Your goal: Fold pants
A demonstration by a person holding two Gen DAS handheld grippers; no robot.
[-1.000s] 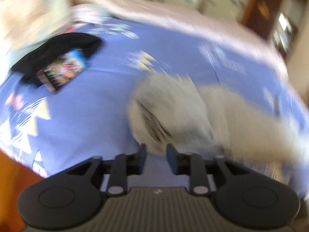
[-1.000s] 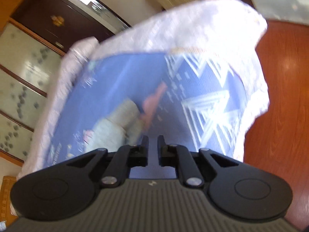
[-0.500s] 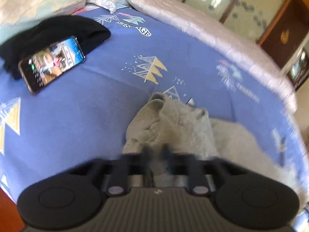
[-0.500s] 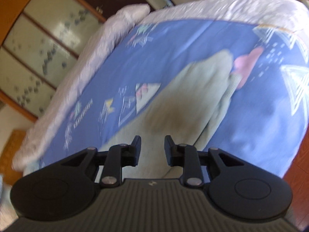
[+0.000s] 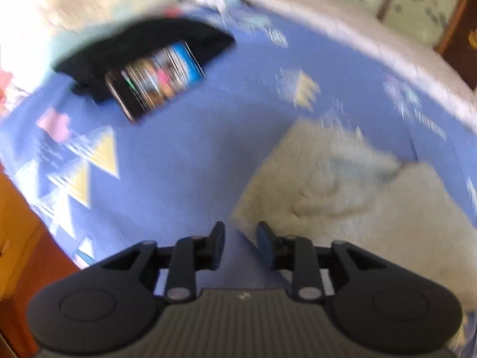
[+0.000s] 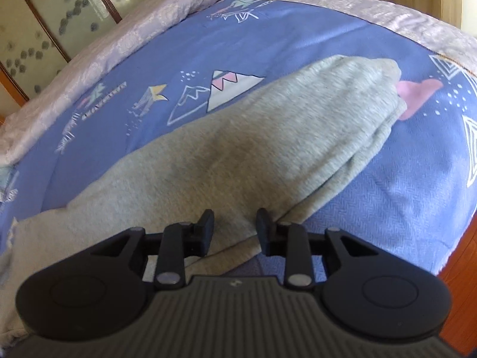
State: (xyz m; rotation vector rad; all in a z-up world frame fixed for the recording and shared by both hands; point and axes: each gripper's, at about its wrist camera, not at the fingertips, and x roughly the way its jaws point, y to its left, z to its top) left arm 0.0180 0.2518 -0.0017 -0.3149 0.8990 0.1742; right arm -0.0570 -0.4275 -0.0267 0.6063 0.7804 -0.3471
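- Pants (image 6: pixel 238 155): grey fleece, lying on the blue patterned bed (image 6: pixel 268 29). In the right wrist view the legs look stacked one on the other, already halved lengthwise.
- Right gripper (image 6: pixel 234 228): jaws apart, nothing held. The pants' near long edge lies directly under and between the fingertips; the cloth may be touching them, not certain.
- Left gripper (image 5: pixel 240 238): jaws apart, empty. It sits over bare bedsheet; the nearest corner of the pants (image 5: pixel 342 194) is just ahead and to its right. View is motion-blurred, so contact cannot be judged.
- Long axis, right view: runs from lower left, near the jaws, up and away to the cuff end (image 6: pixel 384 68) at upper right, well apart from the right gripper.
- Judgement: the right gripper is nearer the leg portion and cuffs, the left nearer the bunched waist end. The next fold likely brings one end over the other along this axis.
- Far field, left view: a phone (image 5: pixel 155 80) with lit screen rests against a black garment (image 5: pixel 143 38), well apart from the pants.
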